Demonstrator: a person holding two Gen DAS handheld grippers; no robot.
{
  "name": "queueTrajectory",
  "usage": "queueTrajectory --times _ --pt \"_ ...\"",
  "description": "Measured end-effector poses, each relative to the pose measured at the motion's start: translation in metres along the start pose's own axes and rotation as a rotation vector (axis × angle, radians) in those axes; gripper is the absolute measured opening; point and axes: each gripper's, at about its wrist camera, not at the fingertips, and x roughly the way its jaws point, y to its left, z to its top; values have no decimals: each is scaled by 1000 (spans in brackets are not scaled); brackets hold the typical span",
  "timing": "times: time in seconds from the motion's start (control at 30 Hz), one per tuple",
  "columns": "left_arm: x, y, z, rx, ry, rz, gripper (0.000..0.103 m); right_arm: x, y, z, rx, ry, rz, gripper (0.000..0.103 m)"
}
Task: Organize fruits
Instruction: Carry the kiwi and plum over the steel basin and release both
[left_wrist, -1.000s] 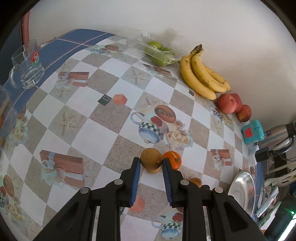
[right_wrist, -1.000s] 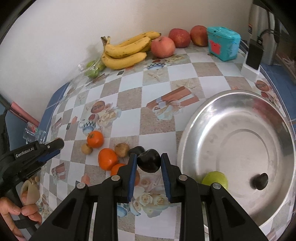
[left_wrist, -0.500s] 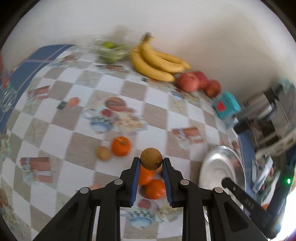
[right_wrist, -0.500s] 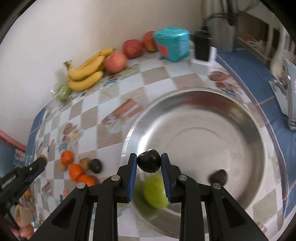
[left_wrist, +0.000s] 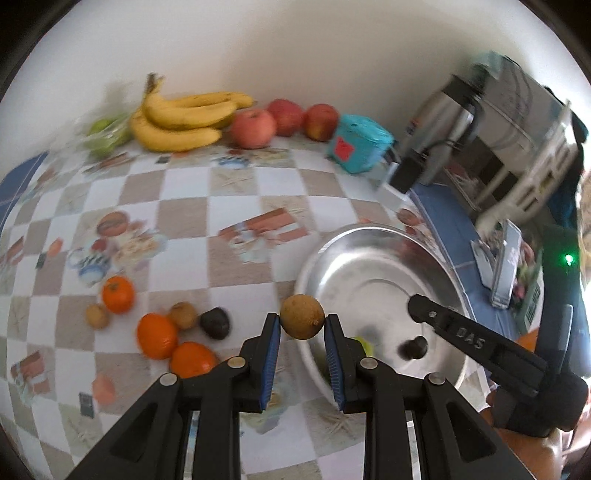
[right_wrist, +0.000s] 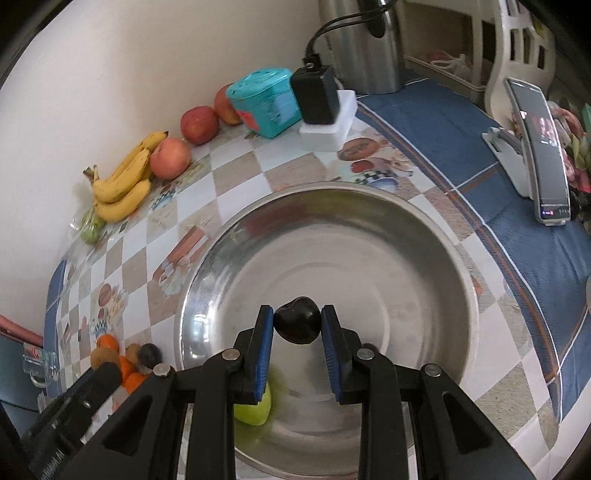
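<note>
My left gripper (left_wrist: 302, 318) is shut on a round brown fruit (left_wrist: 302, 316), held in the air at the left rim of the steel bowl (left_wrist: 314, 258). My right gripper (right_wrist: 297, 312) is shut on a dark plum (right_wrist: 297, 325) above the inside of the bowl (right_wrist: 443, 240). A green fruit (right_wrist: 255, 406) lies in the bowl, partly hidden behind the right gripper's left finger. Another dark fruit (left_wrist: 413, 347) also lies in the bowl. Oranges (left_wrist: 157, 336), small brown fruits (left_wrist: 183, 315) and a dark plum (left_wrist: 215, 323) sit on the tablecloth left of the bowl.
Bananas (left_wrist: 184, 118), red apples (left_wrist: 253, 127) and a teal box (left_wrist: 358, 142) line the wall. A bag of green fruit (left_wrist: 105, 133) lies left of the bananas. Behind the bowl are a charger block (right_wrist: 317, 96), a steel kettle (right_wrist: 365, 48) and a phone on a stand (right_wrist: 543, 155).
Both grippers have swung toward the bowl with their fruit. The left came from over the loose fruit to the bowl's rim. The right went from the table to over the bowl's inside.
</note>
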Motion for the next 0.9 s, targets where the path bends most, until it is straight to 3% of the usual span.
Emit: queueTrajectory --times 0.4,0.9 --pt "21 -31 -4 140 -13 -14 26 8 -3 -2 11 28 -11 28" --pt "31 -33 -7 149 24 -15 26 14 -2 -4 18 60 -17 28"
